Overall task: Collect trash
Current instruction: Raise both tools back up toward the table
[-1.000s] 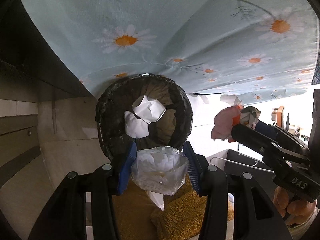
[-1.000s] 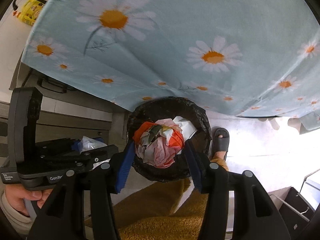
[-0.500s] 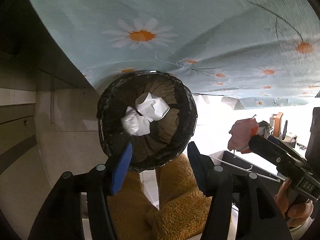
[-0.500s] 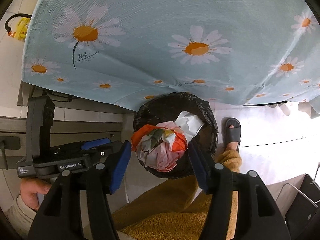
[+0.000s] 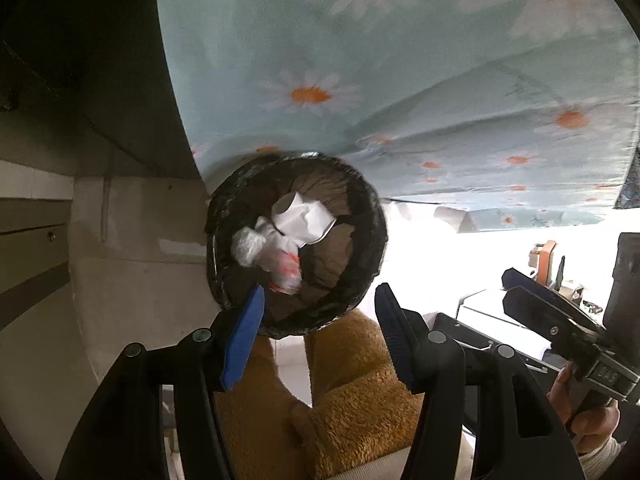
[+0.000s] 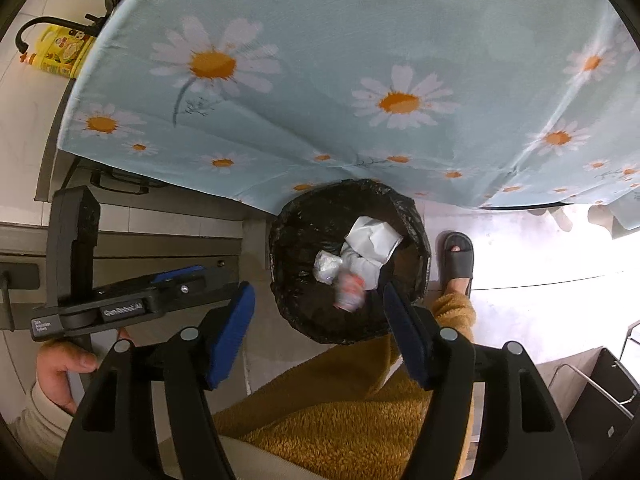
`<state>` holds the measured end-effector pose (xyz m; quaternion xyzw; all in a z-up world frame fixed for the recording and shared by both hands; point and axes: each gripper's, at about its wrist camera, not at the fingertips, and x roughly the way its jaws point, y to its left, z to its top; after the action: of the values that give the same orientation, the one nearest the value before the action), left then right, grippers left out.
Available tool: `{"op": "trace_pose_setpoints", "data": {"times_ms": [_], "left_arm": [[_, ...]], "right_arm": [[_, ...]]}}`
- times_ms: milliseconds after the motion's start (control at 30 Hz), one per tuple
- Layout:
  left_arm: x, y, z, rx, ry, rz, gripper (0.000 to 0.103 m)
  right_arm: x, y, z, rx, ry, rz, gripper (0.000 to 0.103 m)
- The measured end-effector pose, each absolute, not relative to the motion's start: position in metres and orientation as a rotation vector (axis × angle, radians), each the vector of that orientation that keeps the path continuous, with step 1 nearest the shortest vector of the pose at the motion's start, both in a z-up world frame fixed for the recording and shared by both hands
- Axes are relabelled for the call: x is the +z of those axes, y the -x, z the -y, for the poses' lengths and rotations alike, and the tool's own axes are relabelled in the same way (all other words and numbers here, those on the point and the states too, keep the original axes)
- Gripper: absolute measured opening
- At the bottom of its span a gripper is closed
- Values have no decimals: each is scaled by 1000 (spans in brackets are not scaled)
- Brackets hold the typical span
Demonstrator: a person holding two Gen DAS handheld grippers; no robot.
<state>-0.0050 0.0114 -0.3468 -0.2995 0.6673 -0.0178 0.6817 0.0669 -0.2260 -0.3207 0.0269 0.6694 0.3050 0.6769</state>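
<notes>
A round bin lined with a black bag [image 5: 360, 216] [image 6: 296, 240] stands on the floor under the table edge. Inside lie white crumpled paper [image 5: 304, 218] [image 6: 372, 240], a clear plastic wad [image 5: 250, 246] [image 6: 328, 266] and a pink-orange wrapper [image 5: 284, 272] [image 6: 350, 294], blurred. My left gripper [image 5: 318, 332] is open and empty above the bin's near rim. My right gripper [image 6: 320, 332] is open and empty above the bin. Each gripper shows in the other's view, the right one [image 5: 532, 296] and the left one [image 6: 176, 280].
A light blue daisy tablecloth [image 5: 400, 80] [image 6: 340, 80] hangs over the table behind the bin. My mustard fleece legs [image 6: 344, 420] and a grey slipper [image 6: 458, 260] stand beside the bin. A yellow bottle [image 6: 60, 52] is at far left. Dark cabinet fronts [image 6: 140, 240] lie left.
My left gripper let go of the clear plastic wad, then my right let go of the pink-orange wrapper bundle. Both now lie in the bin, and both jaws stand open.
</notes>
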Motion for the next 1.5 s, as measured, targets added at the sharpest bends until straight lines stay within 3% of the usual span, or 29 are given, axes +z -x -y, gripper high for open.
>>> {"op": "trace_pose_setpoints", "data": {"times_ms": [400, 533, 1000, 1500], "left_arm": [[-283, 4, -12, -99, 665, -1346, 56], [-259, 2, -10, -124, 639, -1293, 56], [-179, -2, -15, -154, 554, -1115, 56], [-134, -65, -27, -98, 477, -1038, 56]], "right_arm": [[-266, -63, 249, 650, -47, -1411, 67], [-242, -65, 248, 667, -22, -1345, 73], [-161, -79, 250, 679, 19, -1082, 73], [-139, -152, 234, 720, 38, -983, 73]]}}
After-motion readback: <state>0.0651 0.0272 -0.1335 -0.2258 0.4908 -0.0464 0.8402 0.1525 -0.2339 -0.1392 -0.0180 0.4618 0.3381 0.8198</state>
